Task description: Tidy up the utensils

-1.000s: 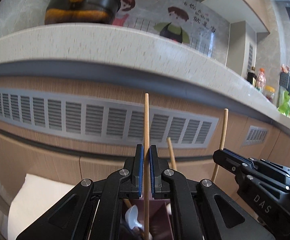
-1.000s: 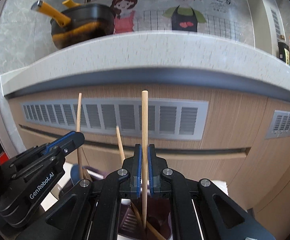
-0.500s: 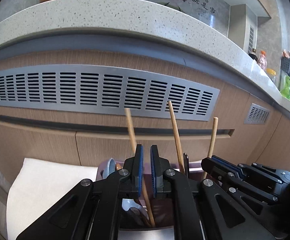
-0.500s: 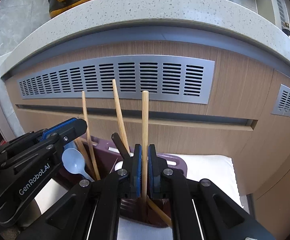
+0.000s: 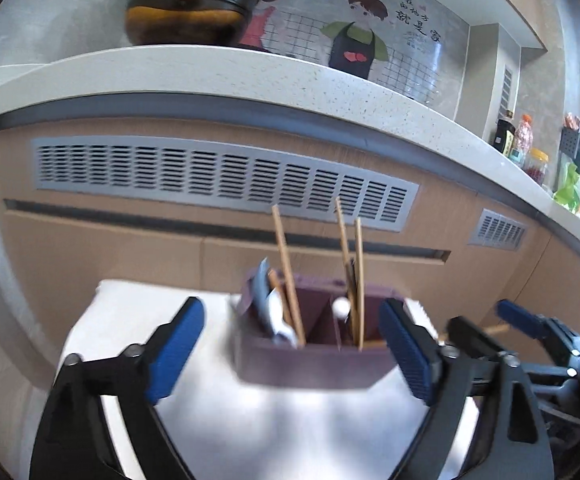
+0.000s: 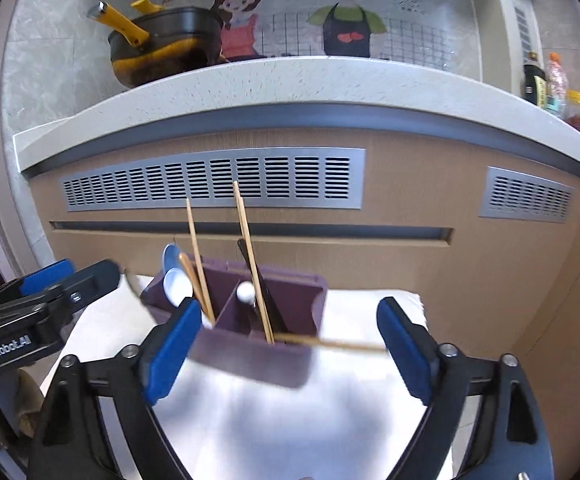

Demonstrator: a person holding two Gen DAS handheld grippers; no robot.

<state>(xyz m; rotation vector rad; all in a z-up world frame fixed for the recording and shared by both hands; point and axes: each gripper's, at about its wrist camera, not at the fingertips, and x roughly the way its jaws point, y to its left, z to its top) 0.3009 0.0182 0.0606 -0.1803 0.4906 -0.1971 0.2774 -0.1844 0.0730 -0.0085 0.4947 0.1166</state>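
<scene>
A purple two-compartment utensil holder point(image 5: 310, 364) point(image 6: 258, 360) stands on a white cloth. Wooden chopsticks point(image 5: 288, 276) point(image 6: 250, 256) stand upright in both compartments, with a blue and a white spoon point(image 6: 176, 280) in the left one. One chopstick point(image 6: 330, 344) lies tipped over the holder's right rim, pointing right. My left gripper point(image 5: 290, 344) is open and empty, its pads either side of the holder. My right gripper point(image 6: 286, 344) is open and empty too. Each gripper shows at the edge of the other's view.
The white cloth point(image 5: 250, 432) covers the low surface under the holder. Behind it runs a wooden cabinet front with grey vent grilles point(image 6: 210, 180) under a speckled white counter point(image 5: 250, 68). A black and yellow pot point(image 6: 162, 44) sits on the counter.
Both grippers opened and let go of the chopsticks they held, then drew back from the holder. The chopsticks now stand in the holder; one has tipped over its right rim.
</scene>
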